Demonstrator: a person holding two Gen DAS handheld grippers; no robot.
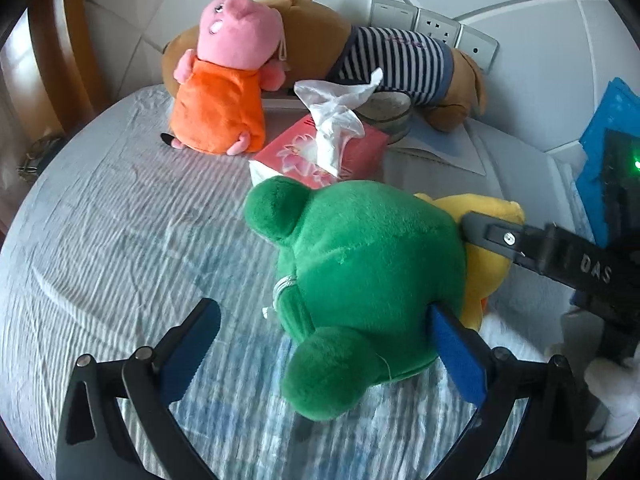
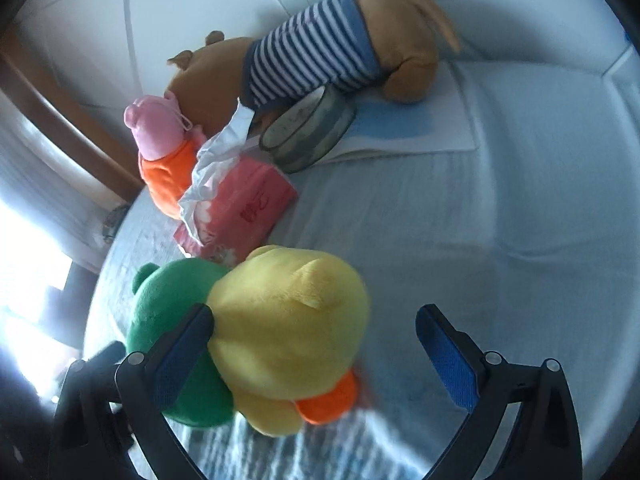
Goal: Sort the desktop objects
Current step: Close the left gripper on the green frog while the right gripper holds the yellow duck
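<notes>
While both grippers stand wide open, the left gripper [image 1: 324,344] straddles the green plush [image 1: 360,280] and the right gripper [image 2: 316,340] straddles the yellow duck [image 2: 288,328]; the two toys touch on the cloth [image 1: 120,240]. Beyond them a pink tissue box [image 1: 320,152] holds a tissue [image 1: 336,112] sticking out. Farther back sit the pig [image 1: 224,80], clock [image 2: 308,132] and striped bear [image 2: 320,52].

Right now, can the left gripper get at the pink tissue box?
Probably not directly. The left gripper is open, but the green plush sits between its fingers, straight in front of the tissue box.
</notes>
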